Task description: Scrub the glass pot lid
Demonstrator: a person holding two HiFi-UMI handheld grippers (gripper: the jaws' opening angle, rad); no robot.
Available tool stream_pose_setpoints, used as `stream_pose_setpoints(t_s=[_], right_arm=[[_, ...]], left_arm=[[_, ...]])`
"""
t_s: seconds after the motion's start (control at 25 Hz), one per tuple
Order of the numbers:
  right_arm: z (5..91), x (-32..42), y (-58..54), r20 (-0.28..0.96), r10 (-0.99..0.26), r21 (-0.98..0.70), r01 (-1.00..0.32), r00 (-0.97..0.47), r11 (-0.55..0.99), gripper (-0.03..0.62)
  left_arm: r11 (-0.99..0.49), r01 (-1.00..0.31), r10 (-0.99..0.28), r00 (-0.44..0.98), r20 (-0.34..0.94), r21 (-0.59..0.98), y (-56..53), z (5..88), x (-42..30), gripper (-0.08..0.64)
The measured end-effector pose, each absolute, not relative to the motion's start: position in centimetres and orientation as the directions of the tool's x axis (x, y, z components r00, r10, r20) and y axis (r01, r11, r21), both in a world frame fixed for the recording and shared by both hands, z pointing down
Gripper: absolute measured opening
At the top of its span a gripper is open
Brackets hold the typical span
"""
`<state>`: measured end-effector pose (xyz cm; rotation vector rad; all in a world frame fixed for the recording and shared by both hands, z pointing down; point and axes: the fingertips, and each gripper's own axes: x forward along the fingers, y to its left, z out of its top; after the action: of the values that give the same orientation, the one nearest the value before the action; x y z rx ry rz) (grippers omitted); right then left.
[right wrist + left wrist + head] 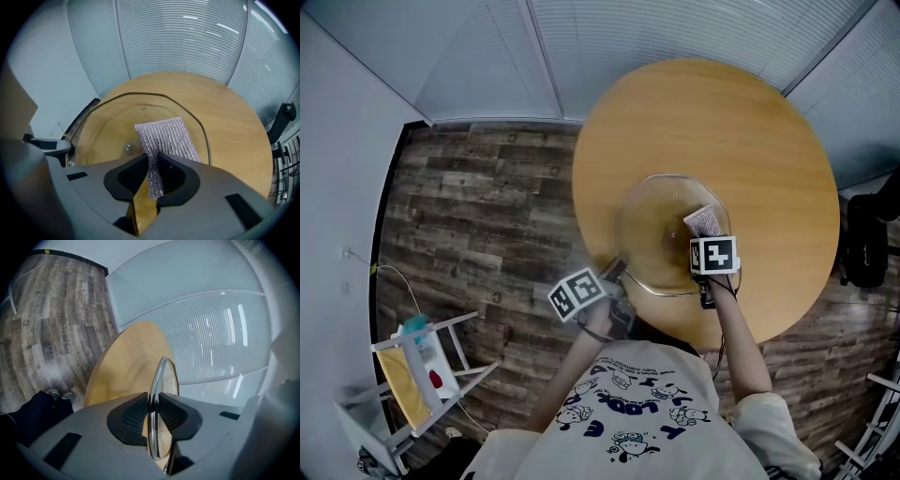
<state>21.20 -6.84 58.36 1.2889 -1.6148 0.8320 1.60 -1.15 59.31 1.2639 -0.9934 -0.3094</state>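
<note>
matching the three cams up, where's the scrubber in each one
Head view: scrubber right of centre, just above the right gripper, over the lid.
Left gripper view: not in it.
Right gripper view: scrubber at centre, held in the jaws.
Shared landmark: the lid, edge-on in the left gripper view, a wide disc in the other two.

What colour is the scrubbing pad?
The pad is silvery grey, ribbed; best in the right gripper view.

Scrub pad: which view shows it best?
Right gripper view: the silver scrub pad fills the centre, pinched in the right gripper over the glass lid. Head view shows only a small patch beyond the marker cube. Left gripper view doesn't show it.
</note>
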Motion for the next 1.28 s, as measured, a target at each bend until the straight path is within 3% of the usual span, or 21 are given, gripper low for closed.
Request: stream_pose_setpoints(t_s=[1.28], right_arm=[[58.3,19.8,-3.0,0.940,-0.323,-0.014,-0.960,-0.108,0.281,0.075]], left_arm=[[0.341,-0.295,-0.692,0.563,0.451,0.893,-1.0,59.4,1.6,0.072]])
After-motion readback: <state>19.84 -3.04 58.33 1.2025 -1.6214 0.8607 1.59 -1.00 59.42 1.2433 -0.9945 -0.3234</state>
